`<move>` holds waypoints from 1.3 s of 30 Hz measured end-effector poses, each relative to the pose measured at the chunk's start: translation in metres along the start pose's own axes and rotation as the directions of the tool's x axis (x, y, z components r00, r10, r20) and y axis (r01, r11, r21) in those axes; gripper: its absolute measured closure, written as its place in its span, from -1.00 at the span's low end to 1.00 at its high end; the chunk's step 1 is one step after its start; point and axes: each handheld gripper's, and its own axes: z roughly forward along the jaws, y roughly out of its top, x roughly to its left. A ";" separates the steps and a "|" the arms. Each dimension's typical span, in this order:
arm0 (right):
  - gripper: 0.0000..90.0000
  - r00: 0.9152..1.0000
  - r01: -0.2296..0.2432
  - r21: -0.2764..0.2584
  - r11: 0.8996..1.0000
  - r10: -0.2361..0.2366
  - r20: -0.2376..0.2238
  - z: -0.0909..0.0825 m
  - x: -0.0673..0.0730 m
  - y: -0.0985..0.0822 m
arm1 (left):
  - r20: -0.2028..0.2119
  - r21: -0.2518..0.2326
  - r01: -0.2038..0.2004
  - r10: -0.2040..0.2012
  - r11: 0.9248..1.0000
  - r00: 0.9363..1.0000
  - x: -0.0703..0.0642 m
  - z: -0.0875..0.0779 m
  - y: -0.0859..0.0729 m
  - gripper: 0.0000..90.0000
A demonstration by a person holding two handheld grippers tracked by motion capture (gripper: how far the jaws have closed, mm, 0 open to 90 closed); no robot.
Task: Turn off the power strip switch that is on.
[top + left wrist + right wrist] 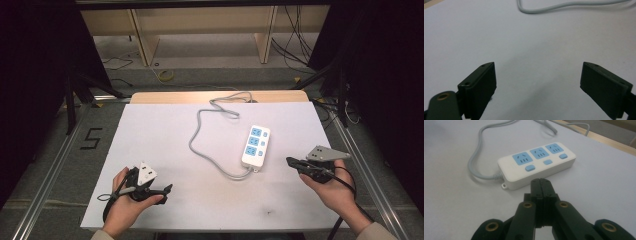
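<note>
A white power strip (256,145) with three blue sockets and blue switches lies on the white table, right of centre; the right gripper view shows the strip (537,165) close ahead. Its grey cable (207,137) loops back towards the far edge, and a stretch of that cable (564,5) crosses the top of the left gripper view. My right gripper (290,161) is shut with nothing between its jaws, just right of the strip, pointing at it; its tips (541,182) meet. My left gripper (169,188) rests near the front left, open and empty (537,80).
The white table top (165,130) has a wooden strip (165,96) along its far edge. Aluminium rails (47,170) run along both sides. Beyond the table are shelving legs and loose cables (295,40) on the floor.
</note>
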 end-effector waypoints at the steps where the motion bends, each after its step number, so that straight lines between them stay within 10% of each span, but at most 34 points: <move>1: 1.00 1.000 -0.002 0.004 1.000 0.002 -0.002 0.002 0.000 0.001 | -0.001 0.000 -0.002 0.002 1.000 1.000 0.000 0.000 0.000 -0.71; 39: 1.00 0.999 -0.033 0.066 0.997 0.033 0.001 0.061 -0.021 0.033 | 0.001 0.006 -0.032 0.032 0.999 1.000 -0.005 0.001 0.003 -0.70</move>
